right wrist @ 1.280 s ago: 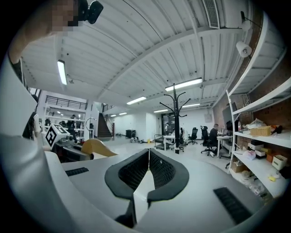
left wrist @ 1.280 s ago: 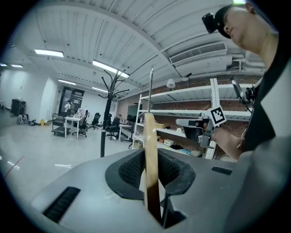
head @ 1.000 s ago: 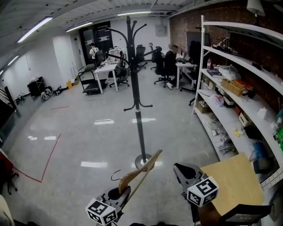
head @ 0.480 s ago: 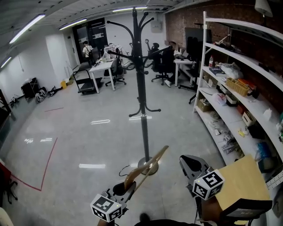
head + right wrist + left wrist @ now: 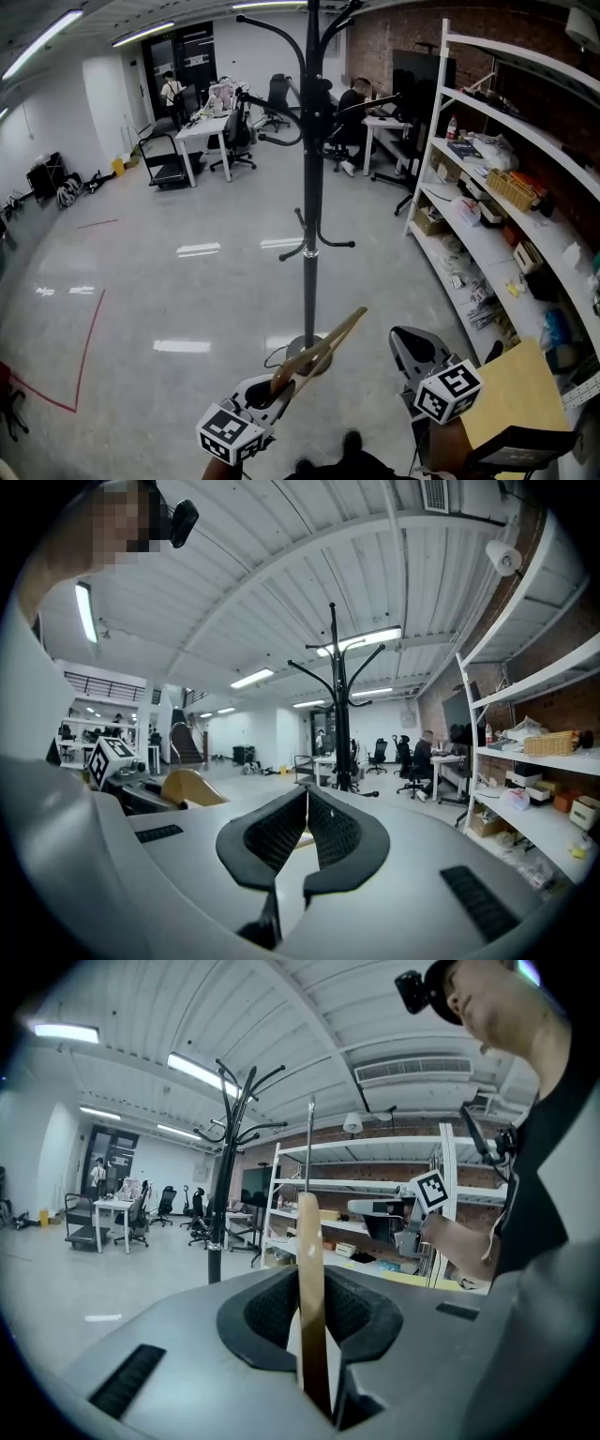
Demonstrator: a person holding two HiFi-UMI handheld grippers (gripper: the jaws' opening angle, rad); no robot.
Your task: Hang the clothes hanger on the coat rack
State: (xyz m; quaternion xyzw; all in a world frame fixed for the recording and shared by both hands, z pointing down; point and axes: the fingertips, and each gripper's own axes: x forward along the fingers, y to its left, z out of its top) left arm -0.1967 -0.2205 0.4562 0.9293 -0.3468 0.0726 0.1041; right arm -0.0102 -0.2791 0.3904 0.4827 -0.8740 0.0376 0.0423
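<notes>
Evidently light and stiff, the wooden clothes hanger (image 5: 323, 347) is clamped by its body in the left claw (image 5: 270, 398), low in front of the coat rack (image 5: 309, 234). A hold near the hook likely steers best. The right claw (image 5: 412, 349) is closed and empty. Open floor rings the rack, with the shelves (image 5: 487, 159) to the right.

Looked like an open-plan office w/ a lab-type storage side. Far end: white desks (image 5: 202, 131), swivel chairs (image 5: 236, 141), a person (image 5: 354, 98) seated at a workstation. Right: long white shelving (image 5: 487, 246) vs. a bare brick wall (image 5: 389, 42), loaded w/ a basket (image 5: 511, 187), boxes (image 5: 427, 223), misc. bits. Strip lights (image 5: 42, 42) overhead; polished grey floor (image 5: 169, 281) w/ red tape (image 5: 84, 347) near left.
</notes>
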